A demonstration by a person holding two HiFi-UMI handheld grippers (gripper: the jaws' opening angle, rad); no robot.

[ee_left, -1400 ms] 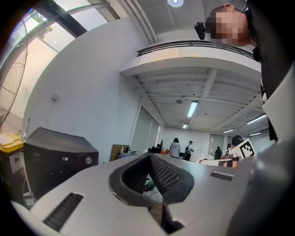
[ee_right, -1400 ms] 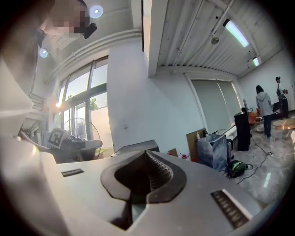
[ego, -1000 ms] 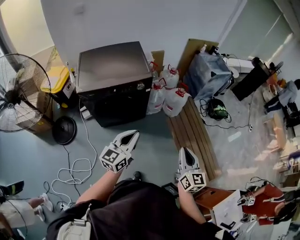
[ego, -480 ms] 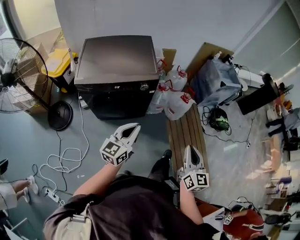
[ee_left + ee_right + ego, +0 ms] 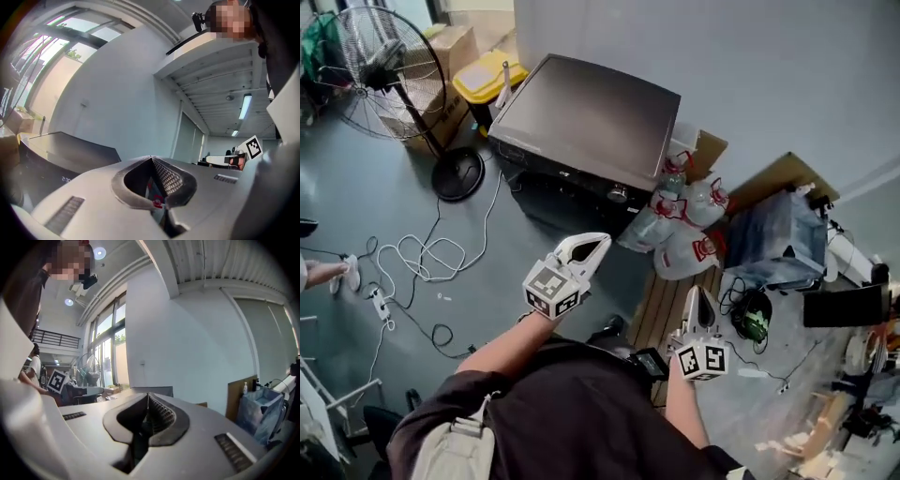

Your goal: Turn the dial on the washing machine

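Washing machine (image 5: 592, 117) against the wall. Its front panel runs upper left to lower right in the head view and faces the person. Dial (image 5: 619, 195) near the panel's right end, facing outward. Left tool (image 5: 596, 241) and right tool (image 5: 698, 292): jaws closed together, nothing held. Both are roughly level, aimed toward the machine and well short of it.

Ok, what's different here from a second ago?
The person has stepped and turned, so in the head view the washing machine now sits slanted and the fan has slid to the upper left. The left tongs and right tongs were carried along. Unchanged: both tongs shut and empty, dial untouched.
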